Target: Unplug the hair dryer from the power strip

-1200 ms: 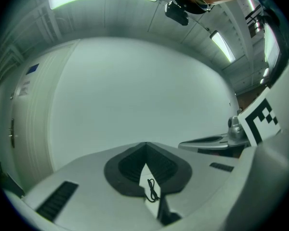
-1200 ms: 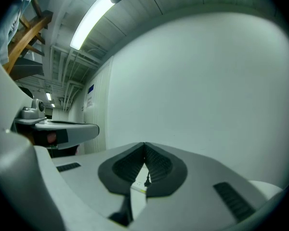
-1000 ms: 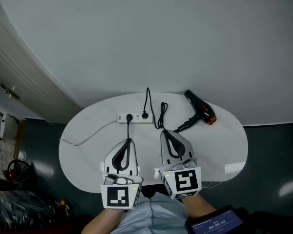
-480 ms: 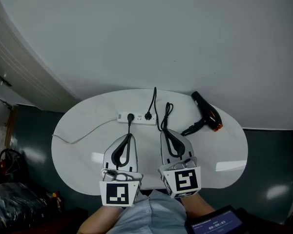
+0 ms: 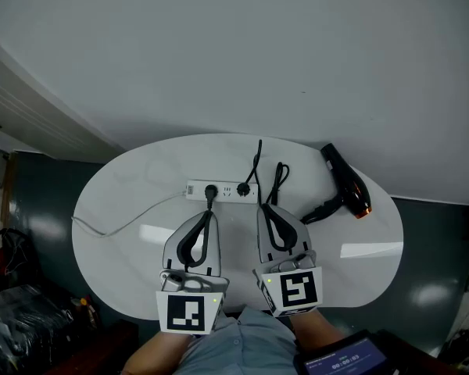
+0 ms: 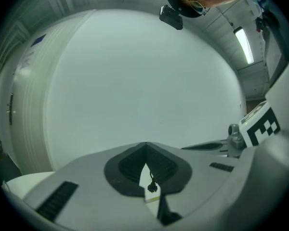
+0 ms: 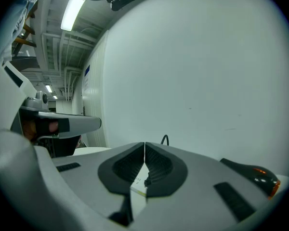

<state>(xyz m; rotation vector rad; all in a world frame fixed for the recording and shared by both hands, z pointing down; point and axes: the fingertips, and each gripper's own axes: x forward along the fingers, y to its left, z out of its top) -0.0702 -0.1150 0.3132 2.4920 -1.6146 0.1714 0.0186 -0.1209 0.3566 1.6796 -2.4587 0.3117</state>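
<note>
A white power strip [image 5: 223, 190] lies on the white oval table [image 5: 117, 201] with two black plugs in it [image 5: 211, 191] [image 5: 243, 187]. The black and orange hair dryer [image 5: 345, 184] rests at the right, and its cord [image 5: 277, 180] loops toward the strip. My left gripper [image 5: 205, 218] is shut and empty, just short of the left plug. My right gripper [image 5: 264, 209] is also shut and empty, beside the cord loop. In the left gripper view, a plug [image 6: 152, 187] shows below the closed tips [image 6: 145, 144]. The right gripper view shows the dryer [image 7: 260, 177] to the right of its closed tips [image 7: 144, 144].
The strip's white cable [image 5: 109, 226] trails left across the table. A pale curved wall [image 5: 234, 53] stands right behind the table. Dark floor surrounds the table, with clutter [image 5: 16, 303] at the lower left.
Both grippers have edged forward and down toward the power strip, still shut. The head view has shifted, so the table and dryer sit a little differently in the frame.
</note>
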